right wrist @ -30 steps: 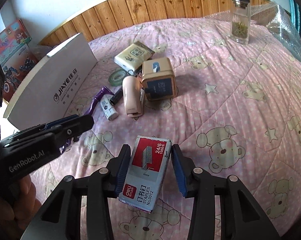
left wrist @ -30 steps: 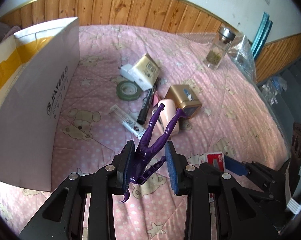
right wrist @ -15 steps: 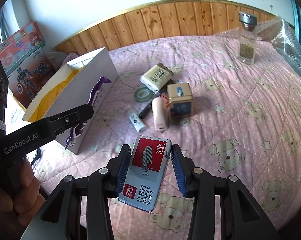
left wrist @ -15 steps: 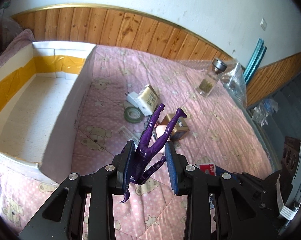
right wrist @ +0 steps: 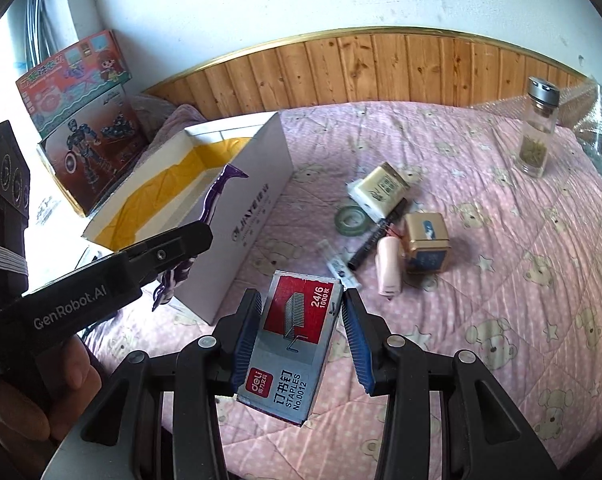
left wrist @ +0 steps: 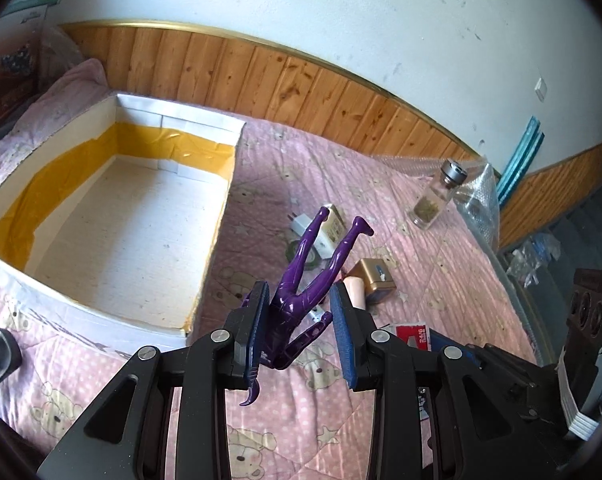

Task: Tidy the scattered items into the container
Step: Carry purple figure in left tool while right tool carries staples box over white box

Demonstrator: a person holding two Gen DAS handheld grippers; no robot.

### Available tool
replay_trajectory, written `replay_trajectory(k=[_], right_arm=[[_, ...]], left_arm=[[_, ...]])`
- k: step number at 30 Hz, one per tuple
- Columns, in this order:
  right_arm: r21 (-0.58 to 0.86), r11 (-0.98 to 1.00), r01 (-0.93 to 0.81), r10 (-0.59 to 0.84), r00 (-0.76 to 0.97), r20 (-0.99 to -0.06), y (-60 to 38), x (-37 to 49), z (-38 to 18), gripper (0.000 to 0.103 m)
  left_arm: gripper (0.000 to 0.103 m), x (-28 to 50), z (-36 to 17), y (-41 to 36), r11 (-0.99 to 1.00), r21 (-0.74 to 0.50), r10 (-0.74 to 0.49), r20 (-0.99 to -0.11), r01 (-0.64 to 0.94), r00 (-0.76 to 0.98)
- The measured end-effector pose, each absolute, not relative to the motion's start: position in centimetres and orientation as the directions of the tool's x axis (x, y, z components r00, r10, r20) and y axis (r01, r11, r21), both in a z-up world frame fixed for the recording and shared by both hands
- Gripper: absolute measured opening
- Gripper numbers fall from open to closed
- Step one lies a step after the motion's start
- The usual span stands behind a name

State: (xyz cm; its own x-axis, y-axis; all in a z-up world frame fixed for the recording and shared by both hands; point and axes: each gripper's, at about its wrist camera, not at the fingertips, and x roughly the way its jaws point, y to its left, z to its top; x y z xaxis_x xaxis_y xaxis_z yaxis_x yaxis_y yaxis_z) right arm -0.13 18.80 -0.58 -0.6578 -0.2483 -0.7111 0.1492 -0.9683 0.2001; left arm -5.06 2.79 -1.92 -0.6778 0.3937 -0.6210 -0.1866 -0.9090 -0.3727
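A purple toy figure [left wrist: 301, 300] hangs head-down with its legs pointing away, and my left gripper [left wrist: 299, 290] is shut on its body. It is in the air just right of the open white cardboard box [left wrist: 217, 240], which has a yellow tape lining and nothing inside. My right gripper [right wrist: 301, 298] is shut on a red and grey box of staples [right wrist: 297, 340], held above the pink quilt. From the right wrist view the left gripper [right wrist: 181, 240] and the purple figure [right wrist: 217, 196] are by the box's near corner [right wrist: 261, 184].
On the quilt lie a green tape roll [right wrist: 351, 218], a cream packet [right wrist: 381, 190], a gold tin [right wrist: 425, 248], a pink stapler [right wrist: 389, 272], a black pen [right wrist: 375, 240] and a small tube [right wrist: 339, 268]. A glass bottle [right wrist: 539, 136] stands far right. Toy cartons [right wrist: 85, 120] sit behind the box.
Both grippers have risen and swung left toward the box with their loads still held. The box's inside, hidden before by its side wall, has come into view.
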Motion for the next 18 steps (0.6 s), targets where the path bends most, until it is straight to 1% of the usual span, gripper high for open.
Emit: replay_trajectory(k=[9,18], right_arm=[[0.194,-0.962,0.192,-0.273,-0.663,-0.698,16.5,-1.2,1.0,0.044],[0.200,-0.949,0.244,-0.313,-0.661,-0.682,14.0,-2.1,2.5,0.044]], left_arm=[[0.032,-5.0,-0.9,-0.1,-0.895,-0.419,0.396,-0.587,-0.153,-0.706],[0.032,-4.9,-0.5,-2.4,-0.882,-0.457,0.389,-0.572,-0.113,-0.722]])
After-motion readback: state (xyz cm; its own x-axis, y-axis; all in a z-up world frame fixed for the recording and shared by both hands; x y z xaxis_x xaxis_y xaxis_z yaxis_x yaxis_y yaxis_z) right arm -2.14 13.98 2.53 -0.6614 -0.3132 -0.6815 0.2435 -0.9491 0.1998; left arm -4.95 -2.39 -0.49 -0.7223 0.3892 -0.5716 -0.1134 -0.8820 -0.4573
